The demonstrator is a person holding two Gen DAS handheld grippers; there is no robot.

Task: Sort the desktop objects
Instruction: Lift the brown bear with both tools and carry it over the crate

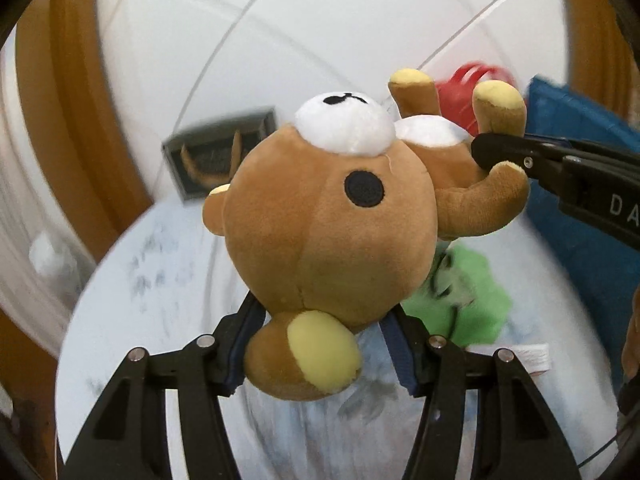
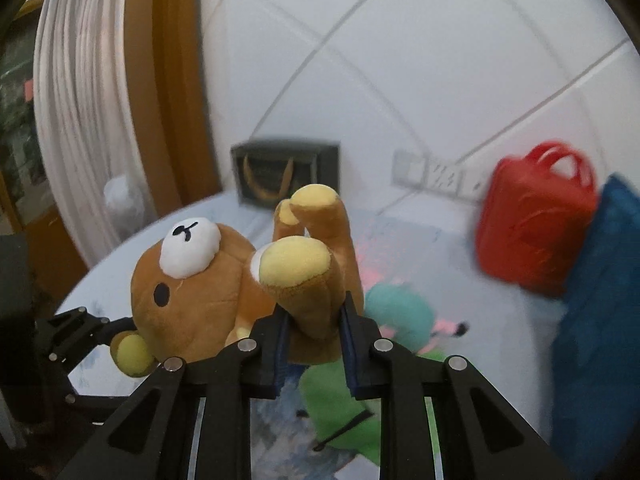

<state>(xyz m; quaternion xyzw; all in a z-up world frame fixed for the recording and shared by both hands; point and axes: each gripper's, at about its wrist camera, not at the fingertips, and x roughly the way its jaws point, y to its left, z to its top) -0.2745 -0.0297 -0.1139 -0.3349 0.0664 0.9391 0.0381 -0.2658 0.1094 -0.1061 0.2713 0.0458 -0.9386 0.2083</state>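
Observation:
A brown plush bear (image 1: pixel 332 236) with yellow ears and a white muzzle hangs in the air between both grippers, lying on its back. My left gripper (image 1: pixel 320 344) is shut on the bear's head near one yellow ear. My right gripper (image 2: pixel 314 344) is shut on one of the bear's legs (image 2: pixel 316 308); in the left wrist view its black fingers (image 1: pixel 504 152) reach in from the right by the bear's paw. In the right wrist view the left gripper's frame (image 2: pixel 76 336) shows at the left, behind the bear's head (image 2: pixel 188 292).
Below lies a pale patterned tabletop (image 1: pixel 152 280) with a green plush toy (image 1: pixel 460 304) and a teal and pink one (image 2: pixel 400 316). A red bag (image 2: pixel 536 224) and a blue cushion (image 2: pixel 600 320) stand at the right. A dark paper bag (image 2: pixel 286 172) sits by the white tiled wall.

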